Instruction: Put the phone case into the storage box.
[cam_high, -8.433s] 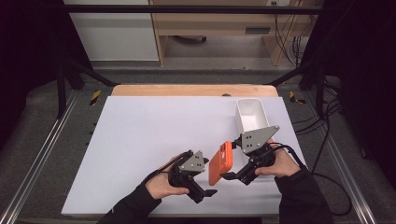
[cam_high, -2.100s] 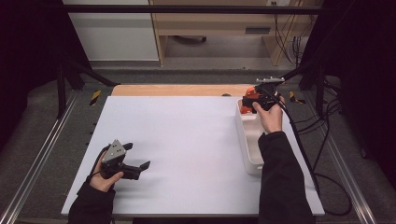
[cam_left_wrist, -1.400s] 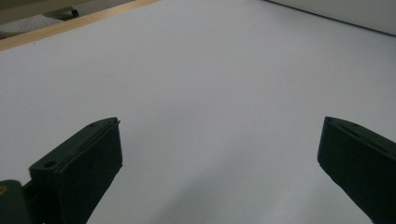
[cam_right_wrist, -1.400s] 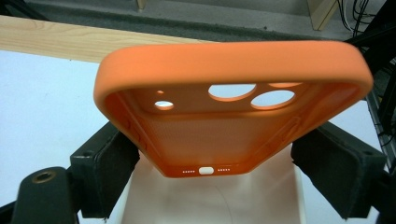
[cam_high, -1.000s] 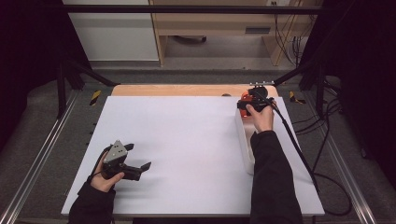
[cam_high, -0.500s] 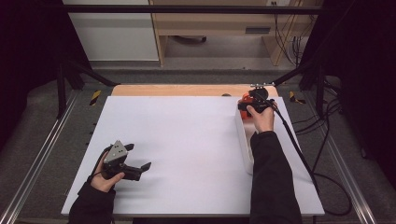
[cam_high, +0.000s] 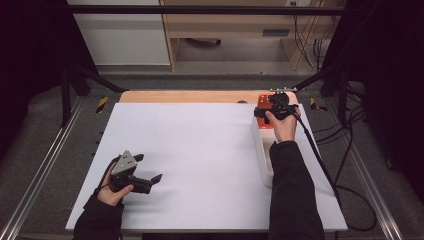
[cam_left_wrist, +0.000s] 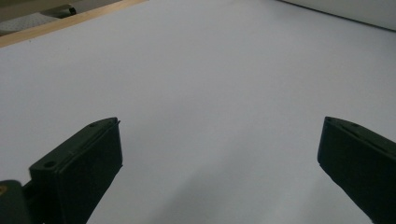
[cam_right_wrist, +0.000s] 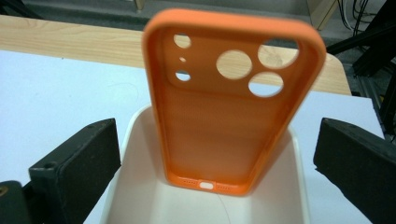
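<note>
Standing upright in the white tray (cam_right_wrist: 299, 186) at the upper right of the high view: an orange phone case (cam_right_wrist: 233, 102), leaning on the far wall. Right gripper (cam_right_wrist: 212, 163) fingers having just opened wide, flanking the case without touching. Left gripper (cam_high: 131, 172) resting lower left on the white tabletop (cam_high: 200, 150), fingers wide, gripping nothing.

I have my left gripper (cam_high: 150, 172) low at the near left, held in my left hand (cam_high: 112, 190), jaws pointing right and standing wide apart with nothing between them. My right arm (cam_high: 292, 195) stretches straight out to the far right, my right hand (cam_high: 283, 125) around the right gripper (cam_high: 267, 107). Its jaws have just been opening and now stand wide, the pads (cam_right_wrist: 77, 163) pressing on nothing
</note>
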